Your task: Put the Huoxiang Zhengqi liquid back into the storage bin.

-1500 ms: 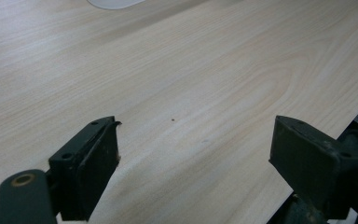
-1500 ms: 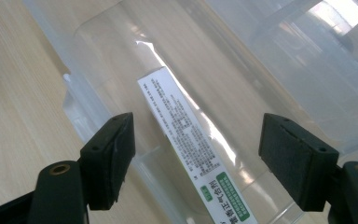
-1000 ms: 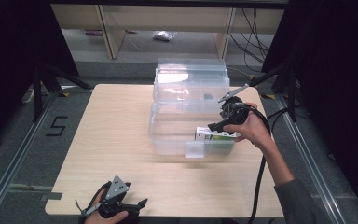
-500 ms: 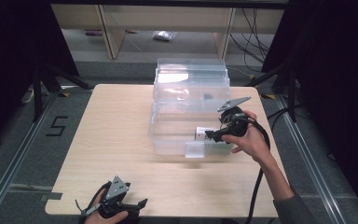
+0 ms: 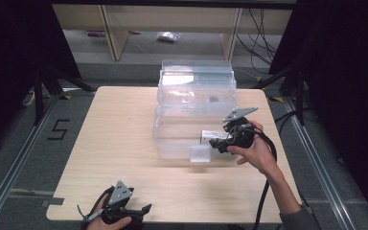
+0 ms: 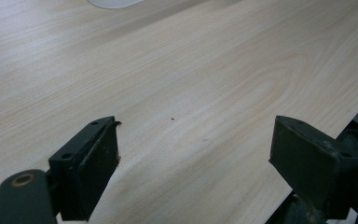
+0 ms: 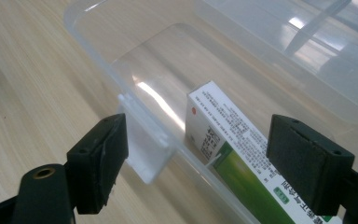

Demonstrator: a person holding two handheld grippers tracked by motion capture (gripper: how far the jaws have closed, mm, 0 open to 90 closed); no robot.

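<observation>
While the right tool (image 5: 220, 143) hovers at the near right edge of the clear plastic bin (image 5: 182, 139), its jaws have just been opening and stand spread, pinching nothing. Lying inside the bin, the white-and-green box (image 7: 233, 161) sits just beyond and between those jaws, untouched. Spread and empty too, the left tool (image 5: 139, 213) rests on the surface (image 5: 115, 143), well apart.
</observation>
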